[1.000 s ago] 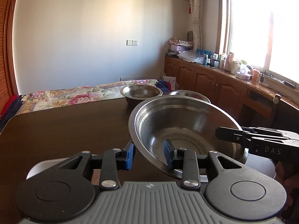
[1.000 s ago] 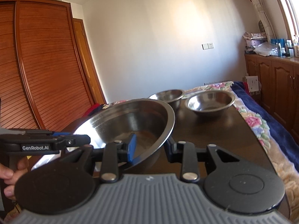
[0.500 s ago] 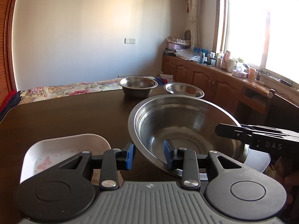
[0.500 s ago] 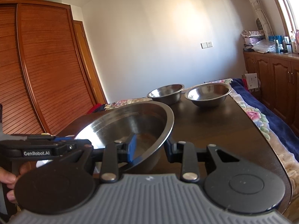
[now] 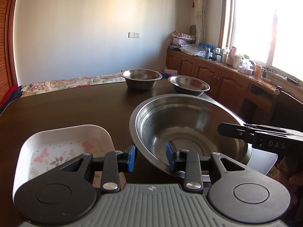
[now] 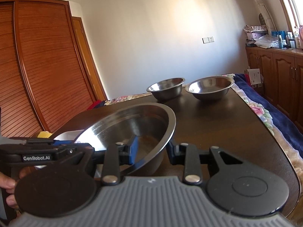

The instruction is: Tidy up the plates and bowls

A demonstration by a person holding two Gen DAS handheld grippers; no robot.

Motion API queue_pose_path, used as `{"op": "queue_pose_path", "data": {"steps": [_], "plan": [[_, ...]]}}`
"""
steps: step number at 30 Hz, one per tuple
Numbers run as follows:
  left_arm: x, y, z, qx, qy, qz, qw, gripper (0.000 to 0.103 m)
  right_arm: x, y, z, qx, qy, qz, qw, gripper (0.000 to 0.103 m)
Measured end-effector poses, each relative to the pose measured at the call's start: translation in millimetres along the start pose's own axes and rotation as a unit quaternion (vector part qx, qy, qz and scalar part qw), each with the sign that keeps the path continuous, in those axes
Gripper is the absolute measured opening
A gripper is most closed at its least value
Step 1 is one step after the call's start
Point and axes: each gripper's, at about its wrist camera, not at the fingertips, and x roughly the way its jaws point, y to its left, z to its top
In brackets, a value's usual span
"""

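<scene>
Both tongs straddle the rim of the large round stainless-steel basin (image 5: 189,132) near the counter's (image 5: 66,109) front edge: left tongs (image 5: 151,157) and right tongs (image 6: 152,151) have gaps showing, so neither clamps it. Next they likely close firmly before carrying it toward the two small steel bowls (image 5: 141,78) at the far edge.

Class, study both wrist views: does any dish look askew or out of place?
Yes. The large steel basin is tilted rather than flat on the table, its rim between the fingers of both tools. The two small steel bowls sit level at the far end.
</scene>
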Motion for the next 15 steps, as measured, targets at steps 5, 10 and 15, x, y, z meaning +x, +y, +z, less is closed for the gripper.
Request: {"op": "queue_pose_path", "data": {"steps": [5, 10, 15], "plan": [[2.6, 2.2, 1.5, -0.003, 0.003, -0.002, 1.0, 0.036, 0.6, -0.8, -2.0, 0.001, 0.004, -0.001, 1.0, 0.035], [5.8, 3.6, 1.7, -0.005, 0.005, -0.002, 1.0, 0.036, 1.4, -1.8, -3.9, 0.002, 0.009, -0.001, 1.0, 0.035], [6.8, 3.6, 1.5, -0.004, 0.004, -0.002, 1.0, 0.036, 0.7, -1.4, -4.3, 0.002, 0.009, -0.001, 1.0, 0.035]]}}
